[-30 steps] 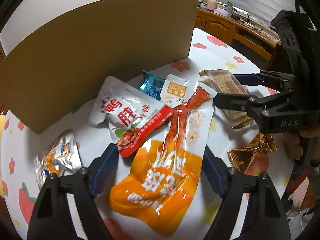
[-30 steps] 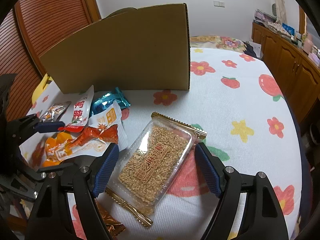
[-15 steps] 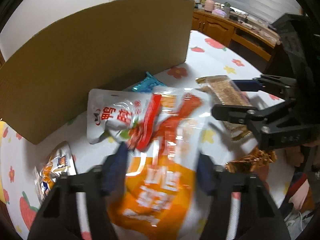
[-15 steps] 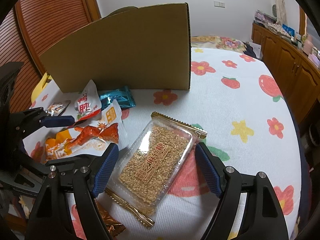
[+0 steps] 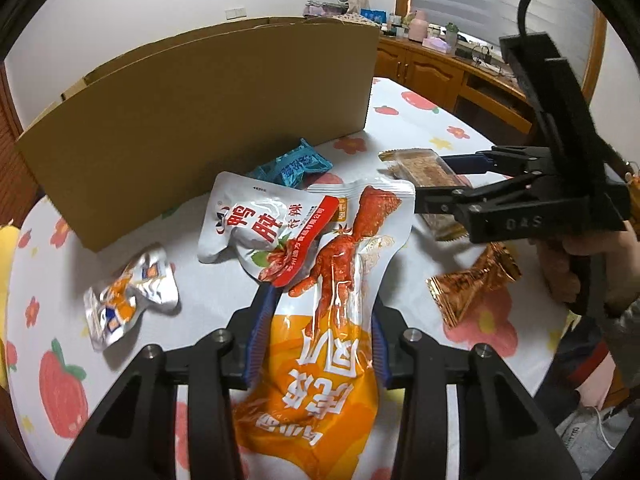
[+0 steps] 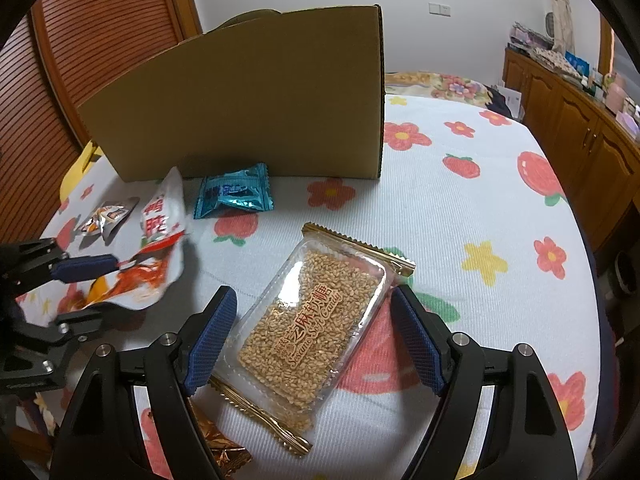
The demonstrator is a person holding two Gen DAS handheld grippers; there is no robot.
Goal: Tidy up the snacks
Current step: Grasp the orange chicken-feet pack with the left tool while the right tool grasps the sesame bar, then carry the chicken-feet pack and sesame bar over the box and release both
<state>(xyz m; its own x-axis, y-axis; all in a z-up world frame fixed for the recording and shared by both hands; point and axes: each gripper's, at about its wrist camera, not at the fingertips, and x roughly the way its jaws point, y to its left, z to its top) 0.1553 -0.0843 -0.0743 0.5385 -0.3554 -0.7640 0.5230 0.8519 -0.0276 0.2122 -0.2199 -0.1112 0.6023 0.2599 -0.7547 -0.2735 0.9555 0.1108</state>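
Note:
My left gripper (image 5: 318, 344) is shut on an orange-and-white chicken-feet pouch (image 5: 320, 344) and holds it lifted off the table; a white-and-red duck snack pouch (image 5: 256, 236) rides on its upper end. The lifted pouches also show in the right wrist view (image 6: 148, 276). My right gripper (image 6: 312, 344) is open, its fingers on either side of a clear sesame candy pack (image 6: 308, 336) that lies flat on the cloth. The cardboard box (image 6: 248, 96) stands behind; its inside is hidden.
A teal candy wrapper (image 6: 234, 196) lies by the box. A silver-orange packet (image 5: 128, 300) lies at the left. A gold foil packet (image 5: 472, 284) lies near my right gripper. The round table (image 6: 460, 216) has a fruit-print cloth. Wooden cabinets (image 6: 572, 92) stand at the right.
My left gripper has closed on the orange pouch and lifted it, and the duck pouch rose with it. The teal wrapper is uncovered. The right gripper has not moved.

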